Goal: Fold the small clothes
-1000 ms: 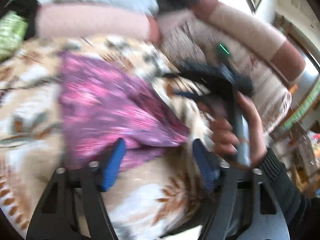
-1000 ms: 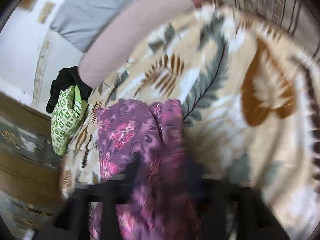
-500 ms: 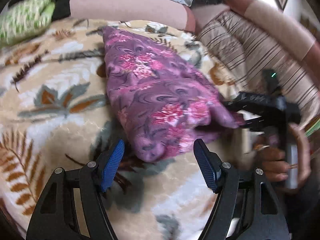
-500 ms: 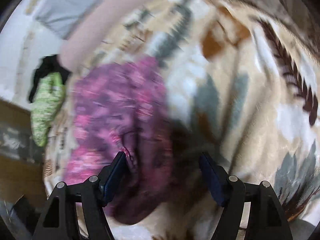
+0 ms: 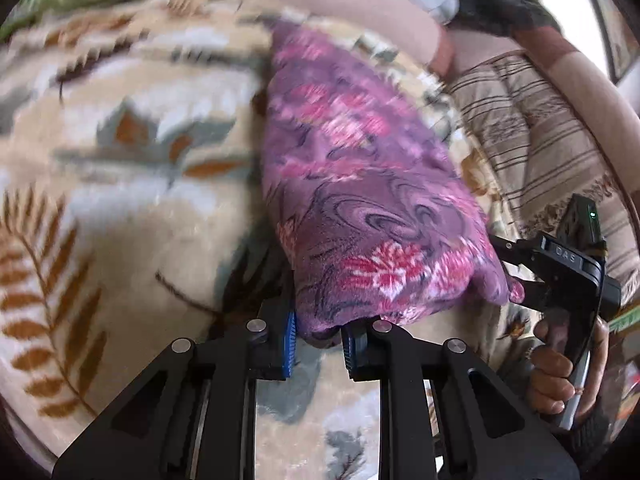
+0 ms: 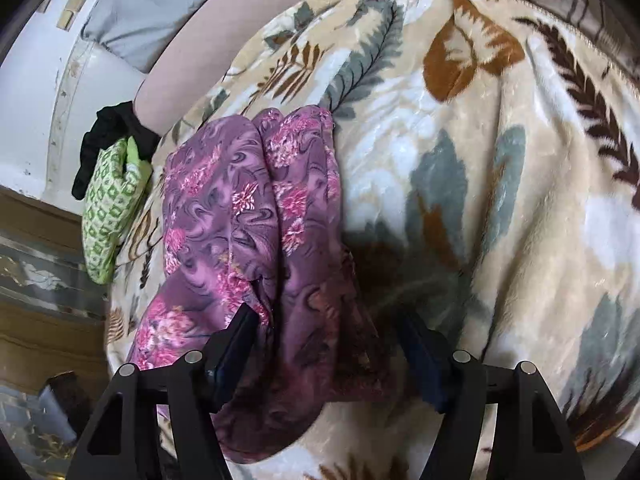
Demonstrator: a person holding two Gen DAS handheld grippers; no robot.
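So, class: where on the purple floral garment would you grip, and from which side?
Grip the purple floral garment at its near folded corner, coming in low from the open blanket side. The layers bunch thick there, where the left gripper already pinches them.

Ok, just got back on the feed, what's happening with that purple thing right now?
A person is folding the purple floral garment on the leaf-patterned blanket. The left tool is shut on the garment's near edge. The right tool is open, with the other end bunched between its fingers. A green patterned cloth lies at the blanket's edge.
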